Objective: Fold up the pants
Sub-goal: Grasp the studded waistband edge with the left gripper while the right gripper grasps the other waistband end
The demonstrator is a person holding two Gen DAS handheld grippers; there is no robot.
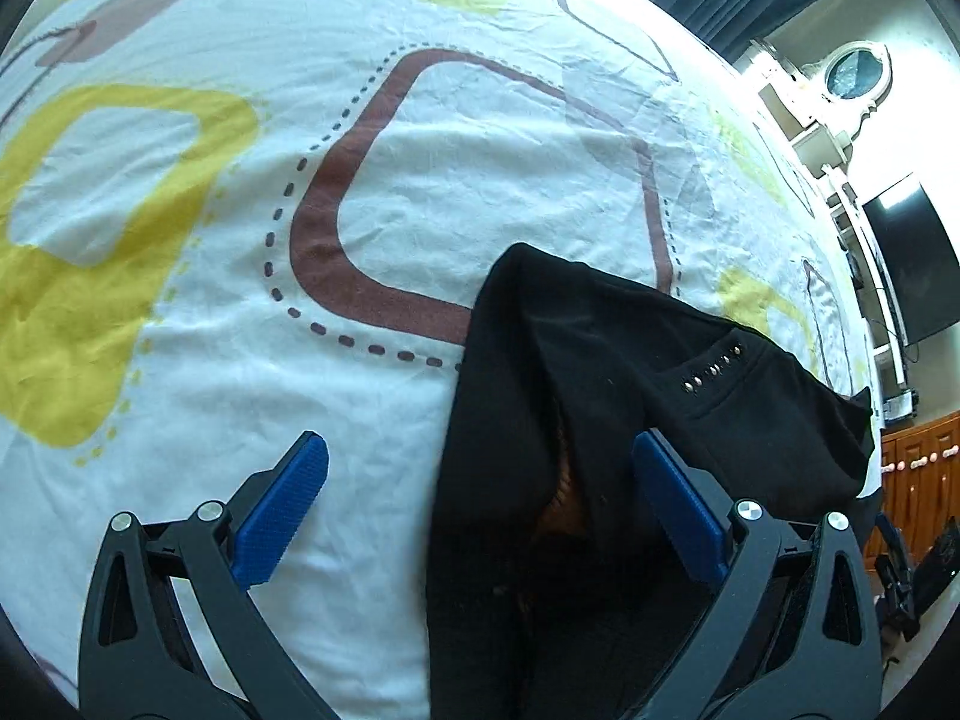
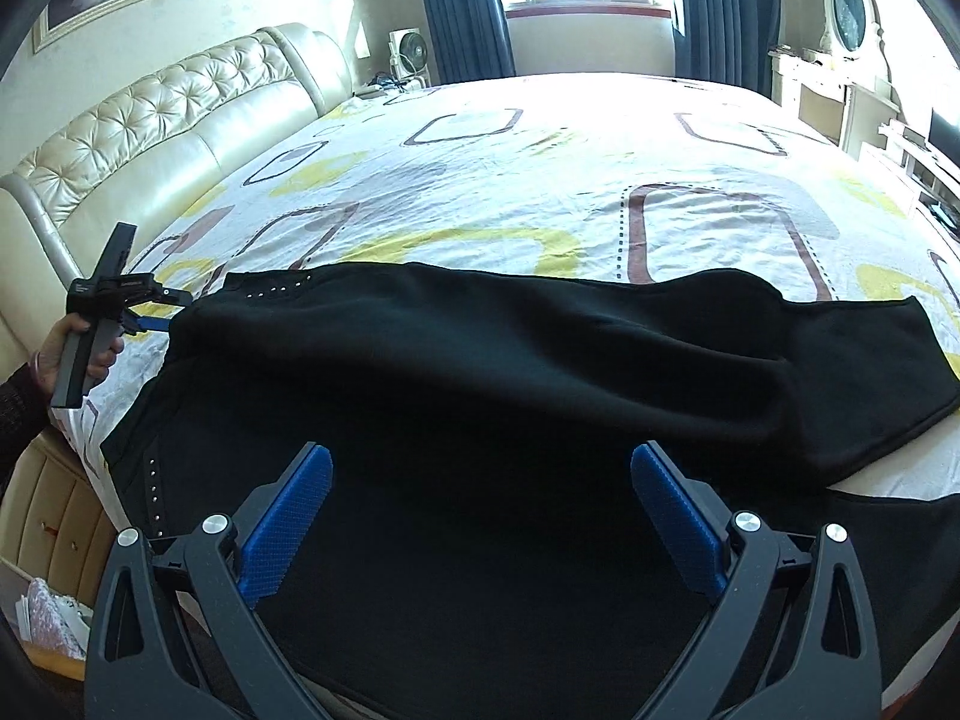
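Note:
The black pants [image 2: 510, 372] lie across the near side of the bed, folded lengthwise, waist end with small metal studs [image 2: 279, 290] at the left, leg ends at the right. My right gripper [image 2: 480, 480] is open above the middle of the pants, holding nothing. My left gripper [image 1: 480, 474] is open at the waist end of the pants [image 1: 600, 390]; its right finger is over the black cloth and its left finger over the sheet. It also shows in the right wrist view [image 2: 156, 315], held by a hand at the left bed edge.
The bed sheet [image 2: 540, 168] is white with yellow and brown shapes. A padded cream headboard [image 2: 150, 138] stands at the left. A window with dark curtains [image 2: 462, 6] is at the back. A dresser with a mirror [image 2: 846, 6] and a screen stand at the right.

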